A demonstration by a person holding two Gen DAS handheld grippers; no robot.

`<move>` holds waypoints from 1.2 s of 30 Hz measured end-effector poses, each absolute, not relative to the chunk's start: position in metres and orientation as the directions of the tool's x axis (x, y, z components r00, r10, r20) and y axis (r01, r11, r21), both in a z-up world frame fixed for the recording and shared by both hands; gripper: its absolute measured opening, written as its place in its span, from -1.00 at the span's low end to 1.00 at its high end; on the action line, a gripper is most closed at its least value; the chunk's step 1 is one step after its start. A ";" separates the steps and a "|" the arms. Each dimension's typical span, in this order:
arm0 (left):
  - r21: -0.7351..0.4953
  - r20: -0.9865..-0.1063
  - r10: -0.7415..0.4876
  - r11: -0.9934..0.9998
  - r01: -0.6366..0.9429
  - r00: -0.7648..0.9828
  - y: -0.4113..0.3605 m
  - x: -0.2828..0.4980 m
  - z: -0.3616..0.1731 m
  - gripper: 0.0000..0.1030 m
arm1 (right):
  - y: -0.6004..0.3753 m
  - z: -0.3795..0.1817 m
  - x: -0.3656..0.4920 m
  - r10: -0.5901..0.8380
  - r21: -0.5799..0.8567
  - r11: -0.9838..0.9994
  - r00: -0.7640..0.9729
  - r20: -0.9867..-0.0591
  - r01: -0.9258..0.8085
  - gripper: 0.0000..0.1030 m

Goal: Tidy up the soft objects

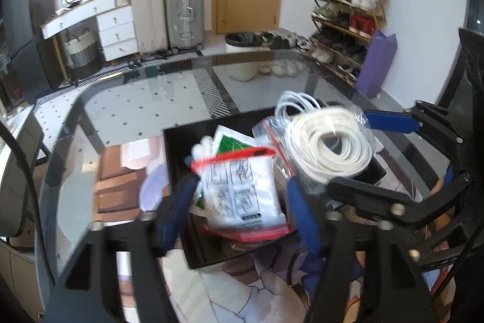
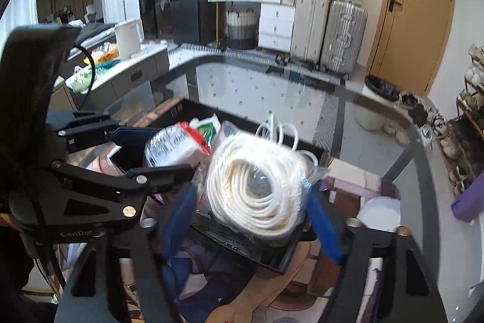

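Straddling a printed plastic packet (image 1: pixel 242 192), the left gripper (image 1: pixel 239 202) has its jaws spread, apparently not pinching it. The right gripper (image 2: pixel 251 211) likewise brackets the bagged white cable coil (image 2: pixel 257 186) with jaws released. Both items sit in the black tray (image 1: pixel 193 244) on the glass tabletop (image 1: pixel 121 111).

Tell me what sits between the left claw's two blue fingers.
In the left wrist view, a clear zip bag with a red seal and printed white packet fills the gap of the left claw, above the black tray. Contact is blurred.
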State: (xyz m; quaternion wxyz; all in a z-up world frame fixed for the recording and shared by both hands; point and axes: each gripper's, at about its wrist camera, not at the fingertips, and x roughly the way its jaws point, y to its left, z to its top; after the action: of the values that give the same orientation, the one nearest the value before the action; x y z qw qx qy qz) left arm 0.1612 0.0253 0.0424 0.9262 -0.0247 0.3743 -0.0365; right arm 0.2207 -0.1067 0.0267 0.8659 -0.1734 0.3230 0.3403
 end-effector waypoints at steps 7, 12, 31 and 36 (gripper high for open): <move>-0.107 -0.631 -0.083 0.994 0.020 0.771 0.037 0.135 0.055 0.73 | -0.122 0.032 0.205 0.496 -0.088 0.710 0.585 -0.641 -0.699 0.88; -0.096 -0.598 -0.041 0.995 -0.020 0.801 0.042 0.116 0.052 1.00 | -0.142 0.032 0.189 0.537 -0.064 0.722 0.616 -0.576 -0.689 0.97; -0.104 -0.495 0.028 0.990 -0.091 0.869 0.042 0.066 0.033 1.00 | -0.168 0.031 0.136 0.603 -0.026 0.736 0.674 -0.427 -0.676 0.99; -0.080 -0.483 0.037 0.993 -0.086 0.875 0.039 0.064 0.032 1.00 | -0.169 0.029 0.133 0.605 -0.024 0.739 0.680 -0.414 -0.673 0.99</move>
State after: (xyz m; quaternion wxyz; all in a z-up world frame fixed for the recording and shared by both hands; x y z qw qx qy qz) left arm 0.0637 0.0388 0.0323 0.9669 -0.0497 0.2482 0.0318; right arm 0.1326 -0.1694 0.0290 0.9123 -0.0877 0.1933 0.3503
